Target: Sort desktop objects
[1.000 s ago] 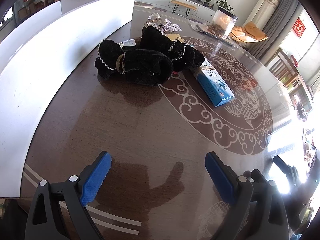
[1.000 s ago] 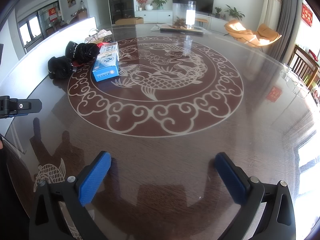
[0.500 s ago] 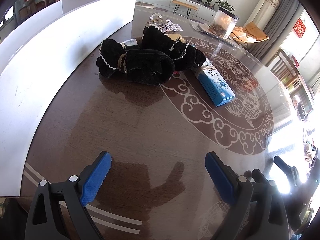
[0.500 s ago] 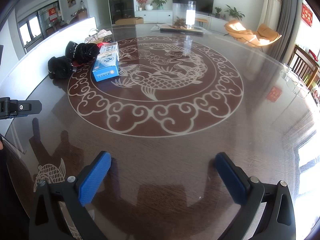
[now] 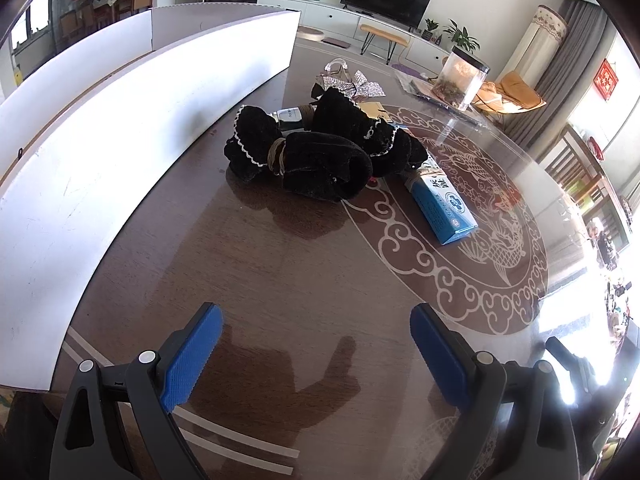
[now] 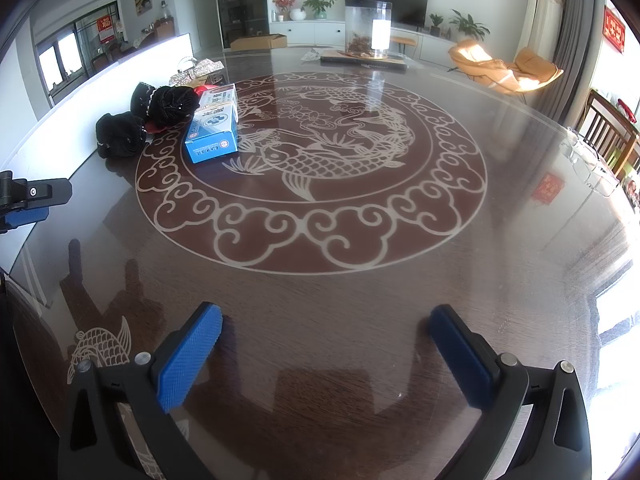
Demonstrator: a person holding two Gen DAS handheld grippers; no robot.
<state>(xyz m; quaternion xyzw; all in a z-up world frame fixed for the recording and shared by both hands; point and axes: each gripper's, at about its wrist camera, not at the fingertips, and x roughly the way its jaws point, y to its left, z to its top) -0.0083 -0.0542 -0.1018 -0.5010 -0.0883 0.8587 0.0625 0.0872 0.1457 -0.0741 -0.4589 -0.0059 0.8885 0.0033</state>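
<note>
Left wrist view: left gripper point(image 5: 316, 354) hangs with jaws wide apart and empty over the glossy round table point(image 5: 280, 280); far ahead lie black velvet pouches point(image 5: 316, 160) with white lace trim and twine-tied necks, likely soft, light and best pinched at a neck, touching a blue carton point(image 5: 442, 210), stiff, likely light, taken across its narrow sides. Right wrist view: right gripper point(image 6: 324, 354) likewise spread and empty, carton point(image 6: 214, 134) and pouches point(image 6: 160, 116) far left beside a white board point(image 6: 80, 88).
</note>
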